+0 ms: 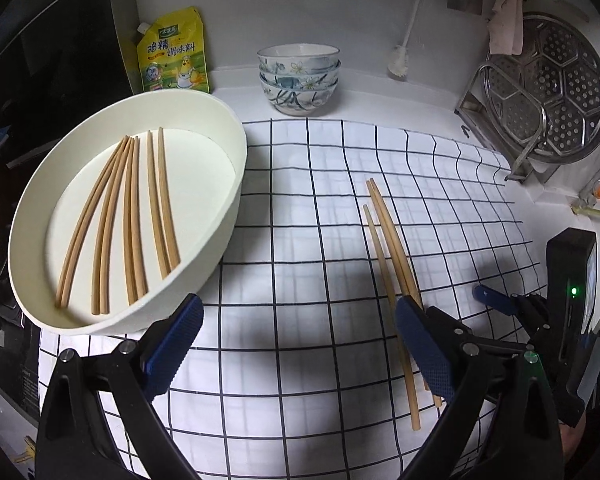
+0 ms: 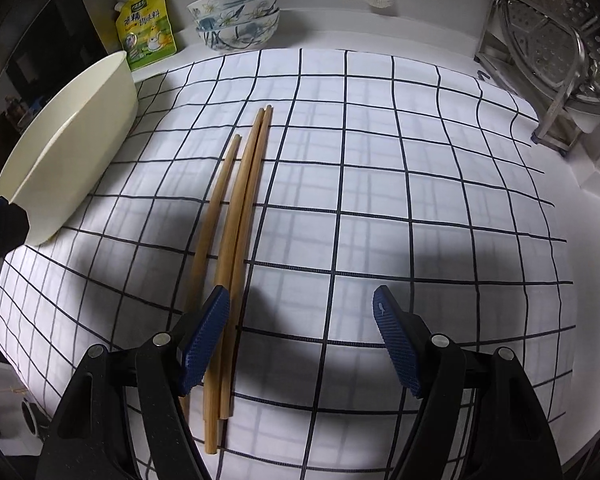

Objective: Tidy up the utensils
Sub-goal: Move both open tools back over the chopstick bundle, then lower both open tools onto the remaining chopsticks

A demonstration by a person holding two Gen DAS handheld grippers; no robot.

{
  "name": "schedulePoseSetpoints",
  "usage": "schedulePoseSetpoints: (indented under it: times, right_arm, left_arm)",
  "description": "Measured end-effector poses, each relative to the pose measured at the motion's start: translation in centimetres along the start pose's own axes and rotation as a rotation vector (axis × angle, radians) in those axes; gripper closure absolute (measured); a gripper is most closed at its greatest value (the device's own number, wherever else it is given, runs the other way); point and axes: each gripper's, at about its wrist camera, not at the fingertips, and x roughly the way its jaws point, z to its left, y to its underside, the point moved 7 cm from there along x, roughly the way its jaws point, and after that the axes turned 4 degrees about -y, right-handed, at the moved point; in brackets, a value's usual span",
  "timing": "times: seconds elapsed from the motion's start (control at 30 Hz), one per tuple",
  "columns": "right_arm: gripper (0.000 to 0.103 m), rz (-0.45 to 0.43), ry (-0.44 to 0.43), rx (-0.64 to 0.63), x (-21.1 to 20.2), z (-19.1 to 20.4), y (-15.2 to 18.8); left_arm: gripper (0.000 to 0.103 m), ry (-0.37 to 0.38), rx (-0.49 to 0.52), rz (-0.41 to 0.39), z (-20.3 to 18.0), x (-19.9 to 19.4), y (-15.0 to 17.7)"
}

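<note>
White wall (image 1: pixel 260 8), white counter (image 1: pixel 400 96), checked cloth (image 2: pixel 380 184).

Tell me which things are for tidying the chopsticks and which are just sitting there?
For the job: loose chopsticks on the checked cloth; white tub with chopsticks inside.

Just sitting there: stacked bowls, yellow seasoning pouch, steamer tray, white brush.

On the yellow seasoning pouch (image 1: pixel 175 53) standing against the back wall, you can read large Chinese characters, 鸡精 with 调味料 beside them, set across its upper half. Above them sits a small green brand badge, but its characters are too small for you to make out. From your right wrist view the same pouch (image 2: pixel 147 26) shows the same line, blurred. Nothing else you see carries readable writing.
</note>
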Motion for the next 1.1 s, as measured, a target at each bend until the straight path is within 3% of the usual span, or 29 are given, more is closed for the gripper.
schedulePoseSetpoints:
  times: [0.5,1.1]
  right_arm:
    - [0.032,-0.012,-0.009,-0.083,0.8,0.7,-0.3]
    - [0.032,-0.044,0.018,0.001,0.0,-6.0,-0.6]
  left_arm:
    - [0.008,0.006,-0.003,0.053,-1.7,1.8,1.6]
    - [0.008,-0.008,-0.005,0.104,-4.7,6.7,3.2]
